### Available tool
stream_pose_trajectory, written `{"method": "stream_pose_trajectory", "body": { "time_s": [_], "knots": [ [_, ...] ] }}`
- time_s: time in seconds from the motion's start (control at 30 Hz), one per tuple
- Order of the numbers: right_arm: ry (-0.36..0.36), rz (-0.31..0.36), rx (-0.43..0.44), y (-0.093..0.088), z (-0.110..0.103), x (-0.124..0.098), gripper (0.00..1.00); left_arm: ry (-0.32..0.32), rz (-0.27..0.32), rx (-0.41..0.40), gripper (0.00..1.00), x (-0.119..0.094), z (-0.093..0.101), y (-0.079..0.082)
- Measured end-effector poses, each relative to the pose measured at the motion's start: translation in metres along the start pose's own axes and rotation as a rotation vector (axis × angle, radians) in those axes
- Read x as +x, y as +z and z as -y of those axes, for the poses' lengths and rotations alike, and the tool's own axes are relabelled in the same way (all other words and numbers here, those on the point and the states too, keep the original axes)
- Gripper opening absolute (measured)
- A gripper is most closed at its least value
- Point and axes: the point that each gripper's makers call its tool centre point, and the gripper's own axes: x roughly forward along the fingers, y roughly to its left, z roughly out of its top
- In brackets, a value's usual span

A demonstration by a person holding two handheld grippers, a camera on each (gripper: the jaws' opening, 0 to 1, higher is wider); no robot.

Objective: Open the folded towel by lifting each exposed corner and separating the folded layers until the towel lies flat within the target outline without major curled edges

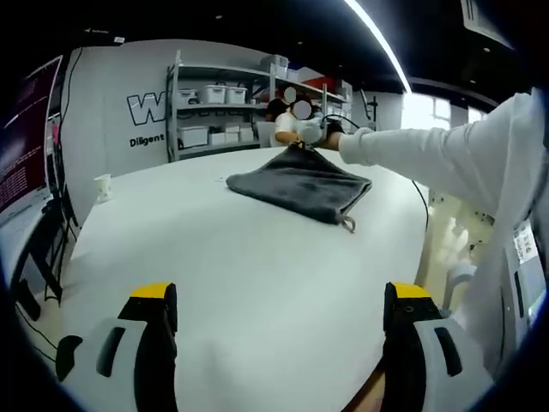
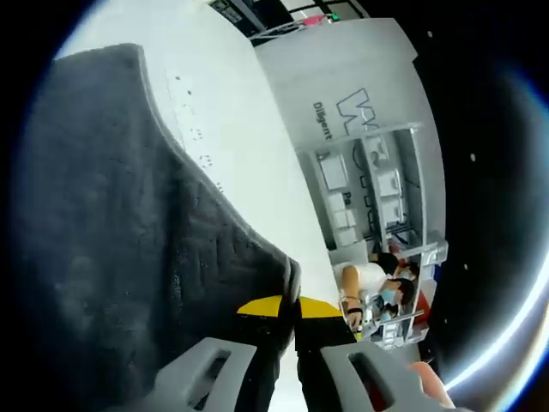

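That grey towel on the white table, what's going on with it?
A person is unfolding the grey towel with two hand-held tools. The right tool has pinched the towel's far edge, and that corner is lifted a little off the white table. The person's sleeve reaches across to it. The left tool hangs open over bare table nearer the person, holding nothing. The towel is still folded and bunched, not yet flat.
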Motion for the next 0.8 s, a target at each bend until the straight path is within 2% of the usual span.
{"method": "stream_pose_trajectory", "body": {
  "time_s": [0.1,0.17,0.37,0.6,0.8],
  "knots": [
    [0.011,-0.004,0.006,-0.002,-0.002,0.013,0.00,0.013,-0.011,-0.008,0.99,0.002,-0.005,-0.004],
    [0.011,-0.007,-0.003,-0.005,-0.008,0.010,0.00,0.018,-0.017,-0.008,0.99,0.002,-0.006,-0.005],
    [0.016,-0.027,0.000,-0.015,-0.013,0.030,0.00,0.019,-0.020,-0.009,0.99,0.007,-0.006,-0.007],
    [0.033,-0.052,-0.001,-0.023,-0.026,0.039,0.00,0.018,-0.036,-0.005,0.99,0.010,-0.004,-0.010],
    [0.052,-0.065,0.014,-0.025,-0.039,0.039,0.00,0.019,-0.041,-0.006,0.99,0.011,-0.005,-0.012]
  ]
}}
